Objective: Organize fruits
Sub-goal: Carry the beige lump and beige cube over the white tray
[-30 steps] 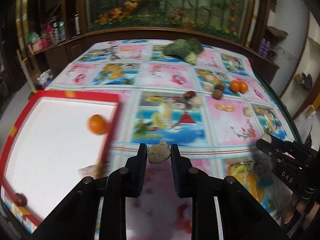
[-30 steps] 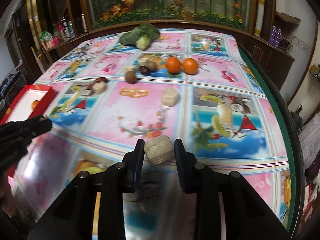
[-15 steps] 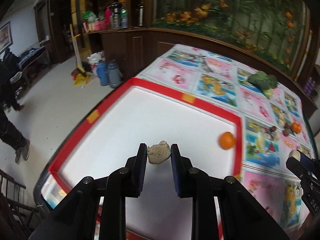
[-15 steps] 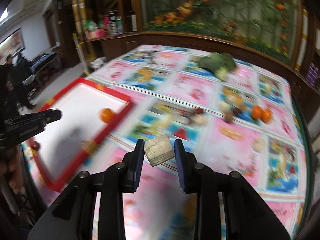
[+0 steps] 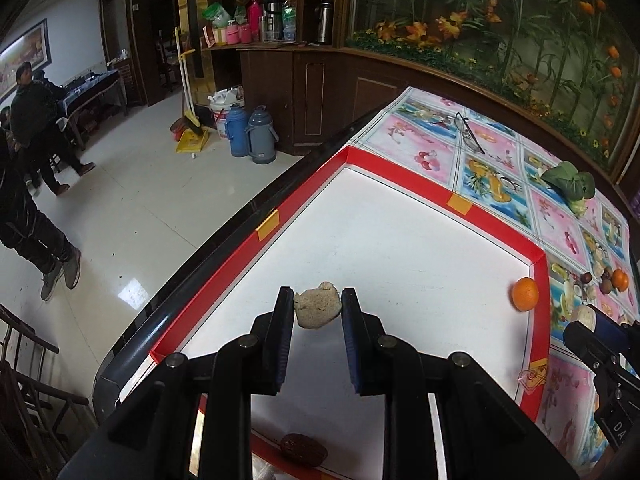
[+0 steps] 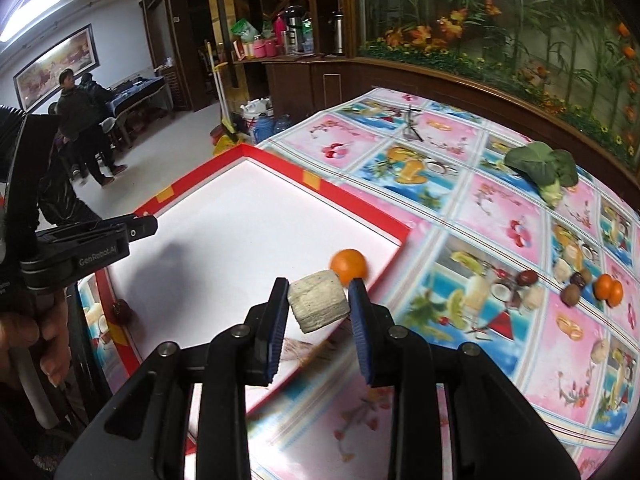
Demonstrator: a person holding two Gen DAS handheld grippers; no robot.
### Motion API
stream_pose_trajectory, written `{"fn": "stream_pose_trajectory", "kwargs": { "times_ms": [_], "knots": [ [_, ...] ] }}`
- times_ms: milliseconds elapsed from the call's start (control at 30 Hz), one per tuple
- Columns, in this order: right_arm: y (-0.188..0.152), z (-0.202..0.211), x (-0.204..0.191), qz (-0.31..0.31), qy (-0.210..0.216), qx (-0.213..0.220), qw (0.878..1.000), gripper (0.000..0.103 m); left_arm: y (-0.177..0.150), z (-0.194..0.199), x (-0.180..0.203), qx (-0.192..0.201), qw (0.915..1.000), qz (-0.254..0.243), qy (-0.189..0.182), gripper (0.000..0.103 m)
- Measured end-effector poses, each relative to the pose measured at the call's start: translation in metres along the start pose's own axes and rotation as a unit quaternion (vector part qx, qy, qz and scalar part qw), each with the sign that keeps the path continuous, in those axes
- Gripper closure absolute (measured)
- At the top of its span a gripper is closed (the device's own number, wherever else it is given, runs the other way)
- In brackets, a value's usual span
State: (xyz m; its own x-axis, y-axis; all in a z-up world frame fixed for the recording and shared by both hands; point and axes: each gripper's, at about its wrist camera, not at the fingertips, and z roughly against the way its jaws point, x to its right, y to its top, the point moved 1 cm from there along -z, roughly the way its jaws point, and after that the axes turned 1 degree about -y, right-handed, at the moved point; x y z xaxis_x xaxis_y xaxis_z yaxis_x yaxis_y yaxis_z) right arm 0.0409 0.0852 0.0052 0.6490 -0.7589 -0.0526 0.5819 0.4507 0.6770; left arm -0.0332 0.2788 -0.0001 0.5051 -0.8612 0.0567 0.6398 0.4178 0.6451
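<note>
Right tongs [image 6: 318,306] clamp pale chunk [image 6: 319,306] above red-rimmed tray [image 6: 362,202]; orange [image 6: 349,264] inside.

**Desk:** Where is the left gripper [image 5: 318,310]?

**Photographer:** Lower centre of its own wrist view, fingers pointing up-frame, pads pinching a small lump between them. In the right wrist view it enters at the left edge, the person's left hand [image 6: 30,344] wrapped round the handle.

**Desk:** And the right gripper [image 6: 319,304]?

**Photographer:** Lower centre, pads pressed against a pale block, held tilted.
</note>
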Motion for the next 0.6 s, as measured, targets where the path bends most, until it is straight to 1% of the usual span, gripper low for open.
{"fn": "stream_pose_trajectory", "kwargs": {
  "times_ms": [400, 600],
  "knots": [
    [0.003, -0.022, -0.016, 0.009, 0.011, -0.02, 1.0, 0.071, -0.001, -0.011, -0.003, -0.015, 0.9998, -0.009, 0.01, 0.081],
    [0.002, -0.039, -0.018, 0.014, 0.011, -0.038, 0.999, 0.071, -0.003, -0.022, -0.004, -0.03, 0.9993, -0.015, 0.015, 0.081]
  ]
}}
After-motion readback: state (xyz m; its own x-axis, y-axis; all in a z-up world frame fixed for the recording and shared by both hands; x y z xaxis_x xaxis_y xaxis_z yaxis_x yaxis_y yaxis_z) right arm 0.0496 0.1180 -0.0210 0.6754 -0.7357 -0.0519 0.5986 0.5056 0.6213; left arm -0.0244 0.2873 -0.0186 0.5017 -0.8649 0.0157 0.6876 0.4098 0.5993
